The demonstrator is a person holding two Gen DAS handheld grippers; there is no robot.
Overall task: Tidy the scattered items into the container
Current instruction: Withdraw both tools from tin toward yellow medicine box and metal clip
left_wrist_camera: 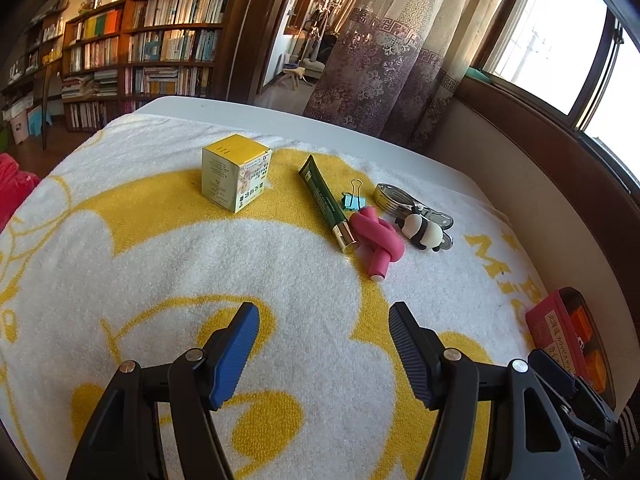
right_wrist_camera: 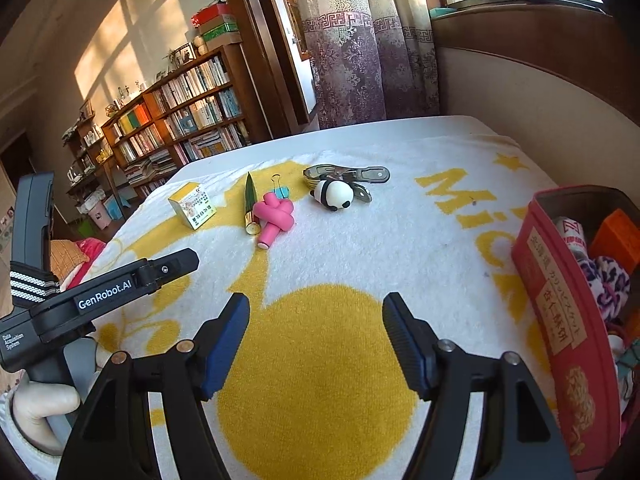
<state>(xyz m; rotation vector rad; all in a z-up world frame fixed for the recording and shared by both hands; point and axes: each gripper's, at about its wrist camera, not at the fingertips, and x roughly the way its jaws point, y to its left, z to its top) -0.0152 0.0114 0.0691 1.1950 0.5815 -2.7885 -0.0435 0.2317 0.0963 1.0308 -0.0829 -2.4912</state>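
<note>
On a white and yellow towel (left_wrist_camera: 200,264) lie a yellow box (left_wrist_camera: 235,172), a green tube with a gold cap (left_wrist_camera: 327,203), a teal binder clip (left_wrist_camera: 354,200), a pink knotted toy (left_wrist_camera: 377,242), a panda figure (left_wrist_camera: 421,232) and a metal clip (left_wrist_camera: 400,199). The same items show in the right wrist view: box (right_wrist_camera: 193,205), tube (right_wrist_camera: 251,204), pink toy (right_wrist_camera: 275,216), panda (right_wrist_camera: 334,194), metal clip (right_wrist_camera: 352,175). The red tin (right_wrist_camera: 560,320) at the right holds several items. My left gripper (left_wrist_camera: 324,354) and right gripper (right_wrist_camera: 316,346) are open and empty above the near towel.
The left gripper's body (right_wrist_camera: 100,292) reaches in from the left in the right wrist view. The red tin also shows at the right edge in the left wrist view (left_wrist_camera: 560,332). A wall panel (right_wrist_camera: 540,92) borders the table on the right. Bookshelves (left_wrist_camera: 152,52) stand behind.
</note>
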